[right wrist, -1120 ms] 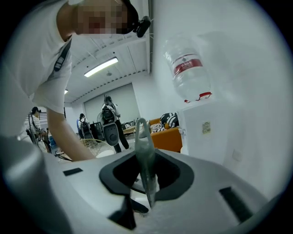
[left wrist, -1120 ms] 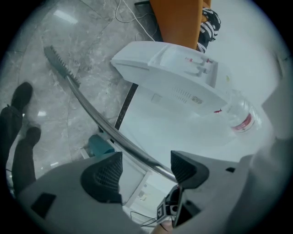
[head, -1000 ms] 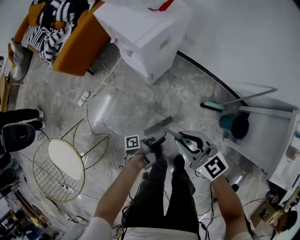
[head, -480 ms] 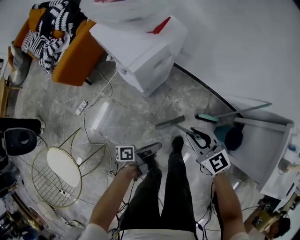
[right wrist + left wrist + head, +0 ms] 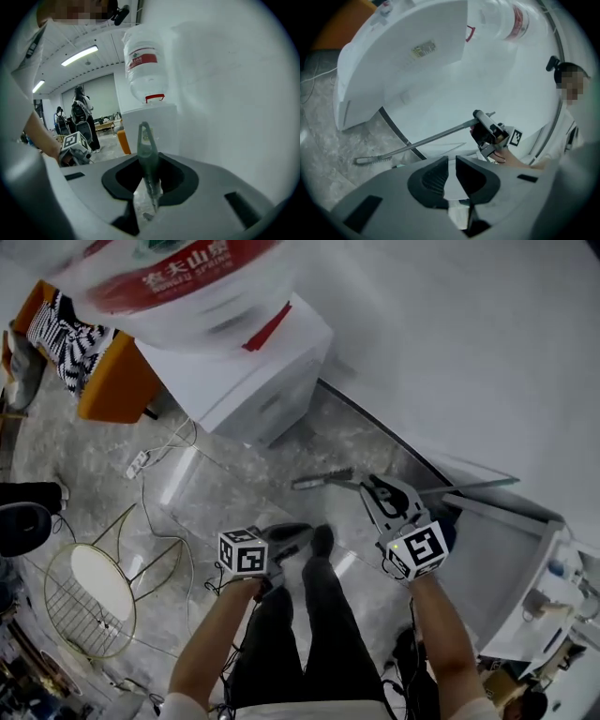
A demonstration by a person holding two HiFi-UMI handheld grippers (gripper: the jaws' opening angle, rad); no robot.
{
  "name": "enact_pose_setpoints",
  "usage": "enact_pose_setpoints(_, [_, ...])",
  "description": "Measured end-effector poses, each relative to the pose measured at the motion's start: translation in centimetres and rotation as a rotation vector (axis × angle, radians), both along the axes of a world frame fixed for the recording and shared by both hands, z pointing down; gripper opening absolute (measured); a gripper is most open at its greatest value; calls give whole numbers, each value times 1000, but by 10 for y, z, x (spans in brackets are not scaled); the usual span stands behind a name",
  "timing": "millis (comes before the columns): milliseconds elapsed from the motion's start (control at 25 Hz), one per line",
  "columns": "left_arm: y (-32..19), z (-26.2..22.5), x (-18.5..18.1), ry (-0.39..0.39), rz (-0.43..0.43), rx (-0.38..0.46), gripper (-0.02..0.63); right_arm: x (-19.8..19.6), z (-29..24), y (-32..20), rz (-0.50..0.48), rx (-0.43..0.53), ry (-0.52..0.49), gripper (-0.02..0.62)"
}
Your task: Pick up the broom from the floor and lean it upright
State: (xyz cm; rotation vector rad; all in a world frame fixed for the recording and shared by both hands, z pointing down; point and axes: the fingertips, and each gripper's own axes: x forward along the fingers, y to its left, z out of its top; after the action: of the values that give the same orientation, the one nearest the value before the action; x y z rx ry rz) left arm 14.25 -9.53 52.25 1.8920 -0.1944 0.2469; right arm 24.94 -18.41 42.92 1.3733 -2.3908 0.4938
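Clamped in R gripper: handle end of grey long-handled broom, brush head down on marbled grey floor at 12 o'clock of black shoe, by white wall. L gripper closing on nothing. Keep R grip tight, swing handle up, pivot on bristles, rest tip vs wall.

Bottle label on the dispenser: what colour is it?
The label is red with white lettering; the head view shows it best.
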Motion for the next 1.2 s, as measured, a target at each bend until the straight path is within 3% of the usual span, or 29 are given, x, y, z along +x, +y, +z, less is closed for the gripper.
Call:
enact_pose_setpoints(200, [-16, -8, 39, -103, 102, 168, 29, 45, 15, -39, 106, -71, 7, 80])
enact_pose_setpoints(320, [-21, -11, 64, -128, 133, 217, 28, 84, 21, -58, 198, -92, -1, 80])
enact_pose_setpoints(560, [-30, -3, 92, -150, 147, 226, 29, 155, 48, -89, 350, -144, -5, 80])
enact_pose_setpoints(800, [-42, 6, 109, -161, 148, 221, 28, 207, 62, -121, 454, -107, 4, 83])
enact_pose_setpoints(1000, [-39, 12, 113, -168, 149, 202, 28, 247, 79, -126, 605, -110, 38, 84])
enact_pose_setpoints(1200, [-34, 23, 114, -177, 158, 185, 28, 267, 102, -131, 607, -161, 109, 87])
